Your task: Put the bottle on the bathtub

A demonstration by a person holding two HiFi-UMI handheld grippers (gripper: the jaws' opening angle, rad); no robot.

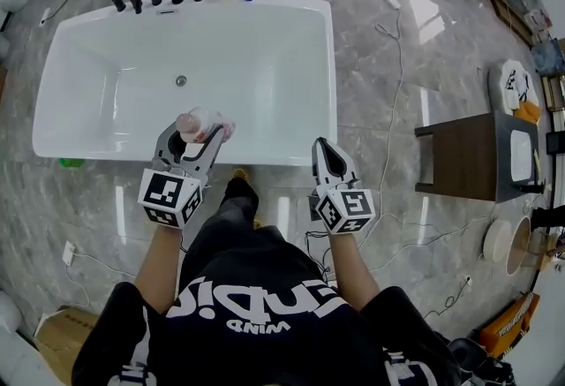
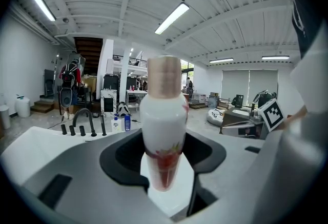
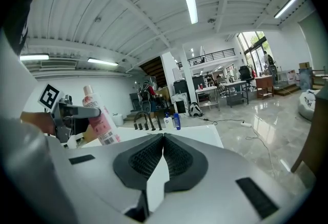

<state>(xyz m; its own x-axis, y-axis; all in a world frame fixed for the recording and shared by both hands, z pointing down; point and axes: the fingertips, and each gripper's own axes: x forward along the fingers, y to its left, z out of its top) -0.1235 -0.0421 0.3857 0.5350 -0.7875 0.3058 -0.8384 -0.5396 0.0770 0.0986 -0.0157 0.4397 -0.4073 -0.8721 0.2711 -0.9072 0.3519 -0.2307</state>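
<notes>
I have the left gripper (image 1: 192, 132) clamped on the pink-and-white bottle (image 1: 208, 121), held over the near rim of the bathtub (image 1: 330, 66), while my right gripper (image 1: 319, 144), jaws pressed together and empty, hangs outside the tub's near right corner.

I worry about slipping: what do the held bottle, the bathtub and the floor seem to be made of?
The bottle is probably smooth white plastic, slightly glossy, with a red print and a tan cap. The bathtub looks like glossy white acrylic or enamel, and I cannot tell which; it shines evenly. The floor looks like polished grey veined stone or tile; it mirrors the ceiling lights.
</notes>
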